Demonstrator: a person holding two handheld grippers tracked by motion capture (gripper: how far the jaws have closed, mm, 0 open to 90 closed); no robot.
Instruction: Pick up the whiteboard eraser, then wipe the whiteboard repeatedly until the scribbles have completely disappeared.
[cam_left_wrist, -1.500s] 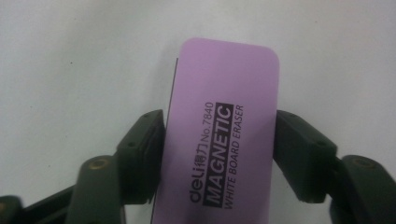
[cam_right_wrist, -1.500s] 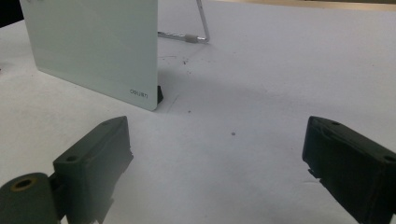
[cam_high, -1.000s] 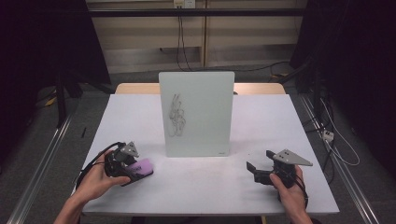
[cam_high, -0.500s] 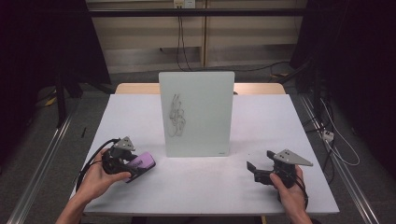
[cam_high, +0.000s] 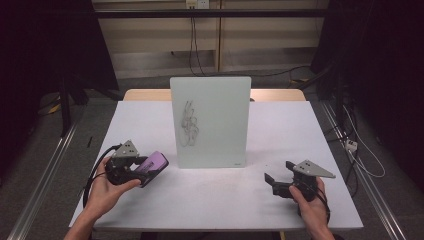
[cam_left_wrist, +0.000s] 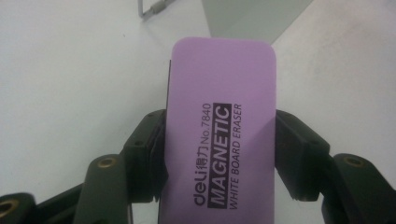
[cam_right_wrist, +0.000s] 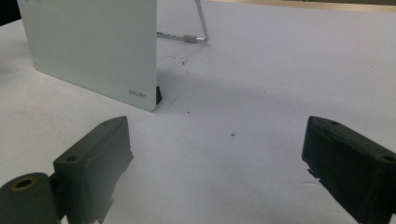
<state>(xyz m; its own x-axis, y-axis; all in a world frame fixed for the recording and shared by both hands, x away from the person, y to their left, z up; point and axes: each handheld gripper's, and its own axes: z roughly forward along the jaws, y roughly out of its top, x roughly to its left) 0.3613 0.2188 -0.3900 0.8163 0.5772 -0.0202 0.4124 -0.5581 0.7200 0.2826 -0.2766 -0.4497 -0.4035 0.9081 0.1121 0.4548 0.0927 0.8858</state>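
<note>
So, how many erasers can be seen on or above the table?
1. The purple eraser is clamped between the jaws of the left gripper, near the table's front left, just left of the standing whiteboard. Another could be hidden behind the board.

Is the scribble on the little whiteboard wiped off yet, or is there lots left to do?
Not yet. Done: the left gripper has picked up the purple eraser and clamps it between its jaws. In hand: the eraser is held just left of the whiteboard, not touching it. Left: the grey scribble is all there, so the wiping hasn't started. The right gripper rests open on the table.
</note>
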